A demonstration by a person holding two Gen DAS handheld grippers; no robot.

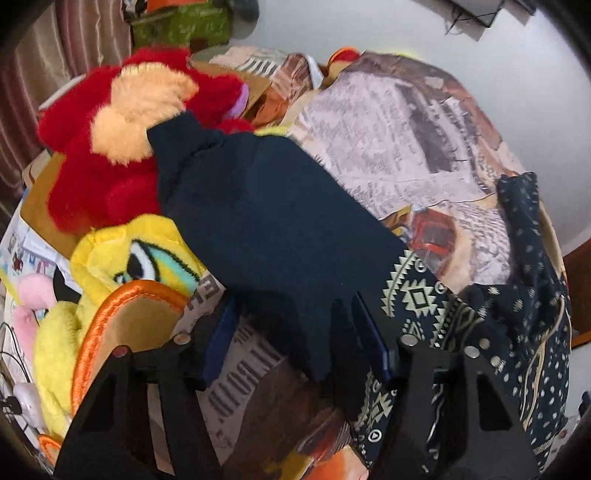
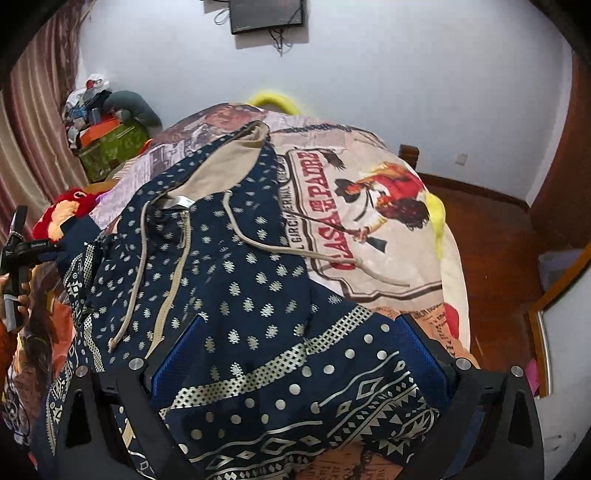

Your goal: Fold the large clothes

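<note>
A navy hoodie (image 2: 236, 280) with cream dots, beige hood lining and drawstrings lies on a bed covered by a printed blanket (image 2: 369, 206). My right gripper (image 2: 301, 354) is open, its blue pads either side of the patterned hem. In the left wrist view, the hoodie's plain navy sleeve (image 1: 273, 221) stretches away over the blanket (image 1: 399, 125). My left gripper (image 1: 295, 332) is open, with the sleeve's end hanging between its wide-apart fingers. The patterned body (image 1: 524, 295) bunches at the right.
A red plush toy (image 1: 110, 147) and a yellow plush toy (image 1: 122, 266) lie at the bed's left side. A green box (image 2: 110, 144) stands by the curtain. Wooden floor (image 2: 495, 243) runs right of the bed. A monitor (image 2: 266, 14) hangs on the wall.
</note>
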